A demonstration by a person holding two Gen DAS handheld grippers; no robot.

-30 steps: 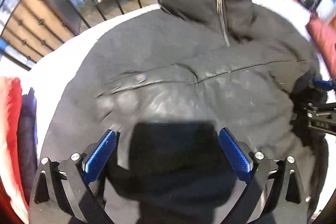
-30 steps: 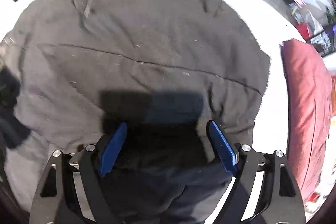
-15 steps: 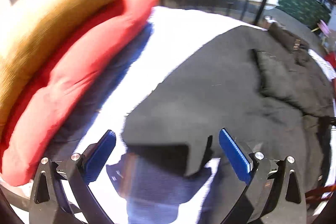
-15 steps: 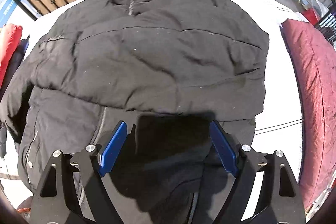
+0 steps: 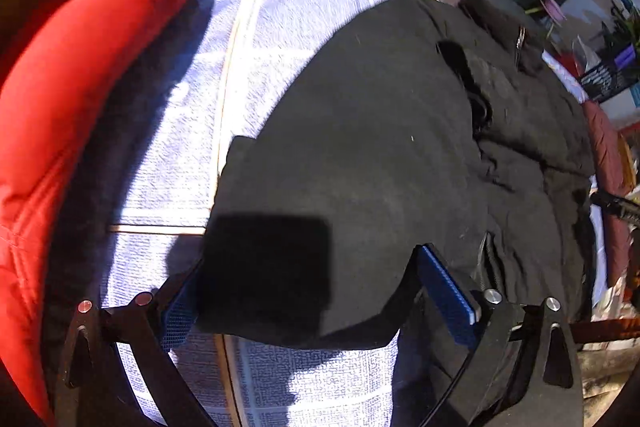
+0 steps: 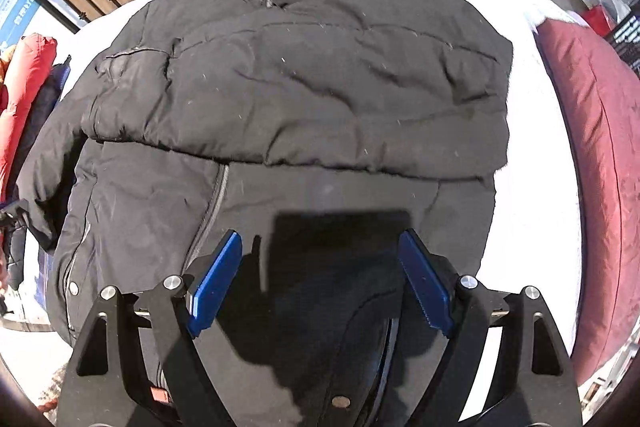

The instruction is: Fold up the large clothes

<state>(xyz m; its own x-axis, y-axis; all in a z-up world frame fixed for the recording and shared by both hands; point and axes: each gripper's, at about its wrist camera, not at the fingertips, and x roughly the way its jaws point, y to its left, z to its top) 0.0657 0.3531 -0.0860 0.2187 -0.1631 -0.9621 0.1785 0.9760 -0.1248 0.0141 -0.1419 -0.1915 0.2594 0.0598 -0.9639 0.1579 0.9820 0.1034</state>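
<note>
Black puffy jacket (image 6: 304, 95) lies flat on the white bed (image 6: 532, 187), one sleeve (image 5: 340, 187) stretched toward the red pillow (image 5: 80, 99). A second ago the left gripper (image 5: 312, 291) hung over the chest; now it hangs over that sleeve, jaws spread. Right gripper (image 6: 320, 279) hangs over the hem, jaws spread, pinching nothing.

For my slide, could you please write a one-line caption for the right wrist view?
Open right gripper above a black padded jacket, one sleeve folded across its chest, on a white bed.
</note>
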